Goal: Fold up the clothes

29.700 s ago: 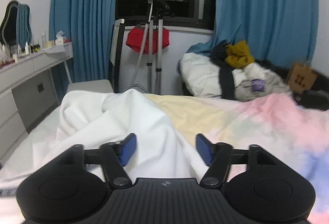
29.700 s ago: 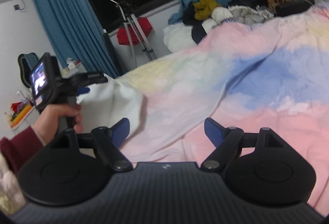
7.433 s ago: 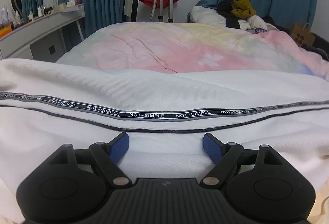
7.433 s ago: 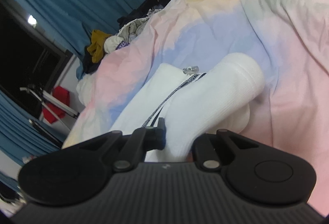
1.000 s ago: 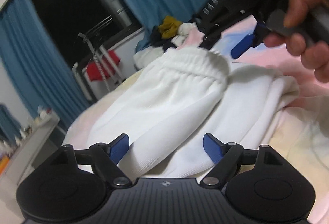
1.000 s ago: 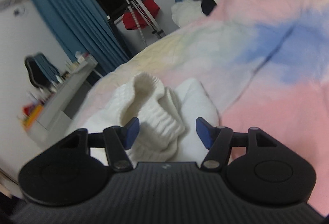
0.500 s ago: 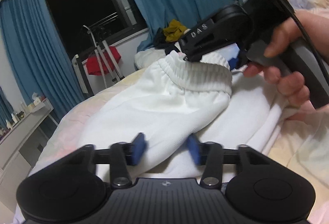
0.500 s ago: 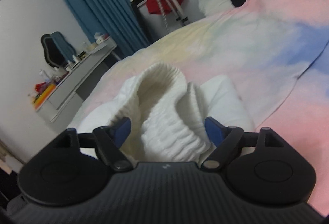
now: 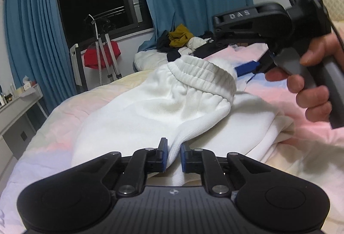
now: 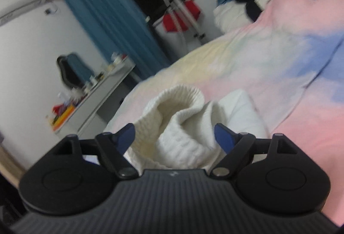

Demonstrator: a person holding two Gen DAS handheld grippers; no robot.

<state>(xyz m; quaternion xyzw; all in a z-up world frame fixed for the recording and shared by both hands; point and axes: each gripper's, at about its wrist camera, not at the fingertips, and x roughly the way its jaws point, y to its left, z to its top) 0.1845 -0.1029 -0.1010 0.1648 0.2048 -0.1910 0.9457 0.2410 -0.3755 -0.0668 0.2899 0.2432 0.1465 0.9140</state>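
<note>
Two claws work one white garment [image 9: 163, 109] that lies bunched on the bed [image 9: 286, 92], and the coming move turns on how each claw stands to its ribbed elastic band [image 9: 202, 74]. Taking that band as the landmark, the left claw [image 9: 171, 156] sits at the garment's opposite end, with the cloth's long axis running from its fingers away and up to the band. The left claw is nearly closed, pinching a fold of the white cloth between its blue pads [image 9: 163, 153].

At the band itself, the right claw [image 10: 174, 136] is the nearer one. Its jaws are spread wide, one on each side of the puckered band [image 10: 178, 109]; the wrist view is blurred, so contact cannot be told, though nothing is clamped. From the left wrist view, the person's hand [image 9: 311, 83] grips the right tool's handle just beyond the band.

As a judgement, the band end is raised and loose while the far end is pinned, which suits carrying the band toward the left claw; closing the right claw on it would come first.
</note>
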